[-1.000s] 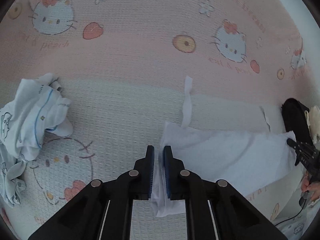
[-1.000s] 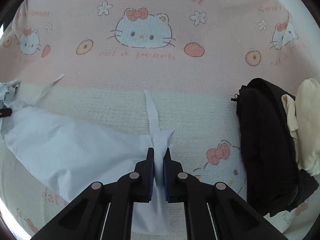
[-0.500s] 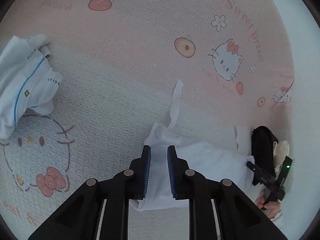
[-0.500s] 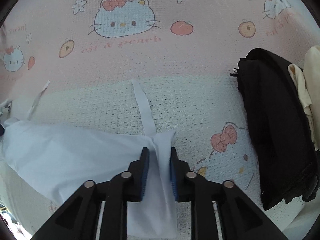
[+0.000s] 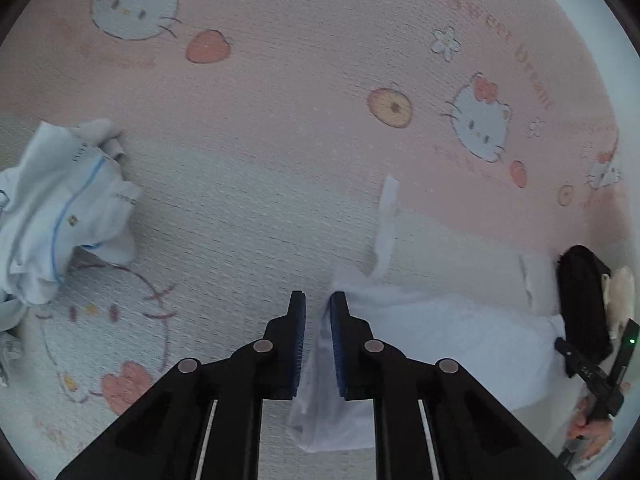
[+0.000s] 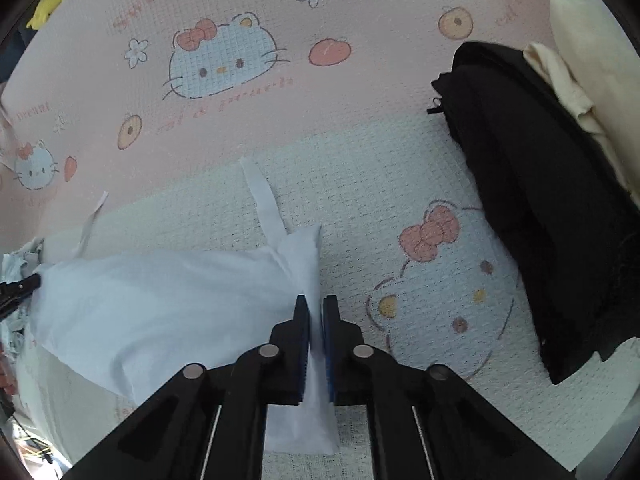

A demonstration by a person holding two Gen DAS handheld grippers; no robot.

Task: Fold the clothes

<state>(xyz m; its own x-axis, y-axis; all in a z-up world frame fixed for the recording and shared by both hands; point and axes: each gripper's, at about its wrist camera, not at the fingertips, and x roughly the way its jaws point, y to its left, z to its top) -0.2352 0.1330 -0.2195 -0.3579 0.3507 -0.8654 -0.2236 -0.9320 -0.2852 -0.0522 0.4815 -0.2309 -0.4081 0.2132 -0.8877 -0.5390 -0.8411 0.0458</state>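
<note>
The white top lies spread across the middle of the cat-print mat, its two straps pointing toward the far pink band. The left gripper has its jaws slightly apart with the top's left corner between them; whether the pads actually pinch the cloth I cannot tell. The right gripper is nearly closed on the opposite corner, cloth running between the pads and out below.

To fold well, both corners should probably be held firmly and lifted together, keeping the edge between them taut so no slack bunches. Carry that edge evenly toward the straps, clear of the black garment at the mat's right edge and the crumpled shirt at its left edge.
</note>
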